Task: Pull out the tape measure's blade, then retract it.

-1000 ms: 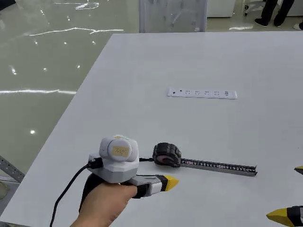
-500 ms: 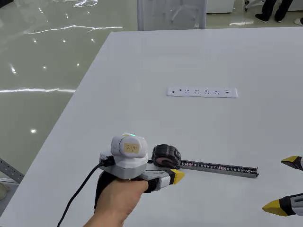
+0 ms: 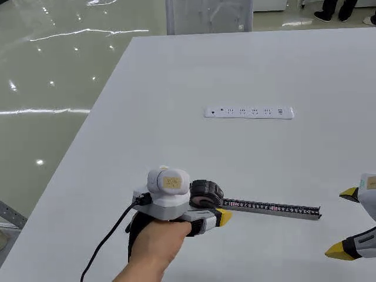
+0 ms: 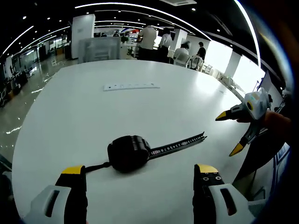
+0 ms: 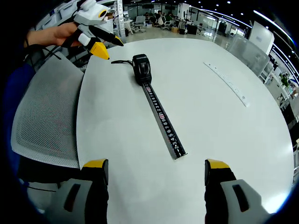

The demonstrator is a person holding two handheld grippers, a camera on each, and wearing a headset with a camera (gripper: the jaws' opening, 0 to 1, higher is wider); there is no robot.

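Observation:
A black tape measure case [image 3: 206, 193] lies on the white table [image 3: 235, 76], its blade [image 3: 271, 207] drawn out to the right and ending in a hook [image 3: 318, 212]. My left gripper [image 4: 139, 173] is open just short of the case [image 4: 128, 152], jaws either side of it without touching. In the head view it sits at the case's near left [image 3: 217, 212]. My right gripper [image 5: 155, 164] is open, just short of the blade's end [image 5: 179, 152]; its yellow tips stand at the right edge of the head view [image 3: 345, 222].
A white power strip [image 3: 248, 111] lies farther back on the table. A black cord [image 3: 106, 247] trails from the left gripper. A grey mesh chair [image 5: 44, 112] stands beside the table. Several people stand in the background [image 4: 159, 42].
The left gripper has moved right and forward, closing on the tape case. The right gripper has come further into the head view from the right edge. The tape has stayed put.

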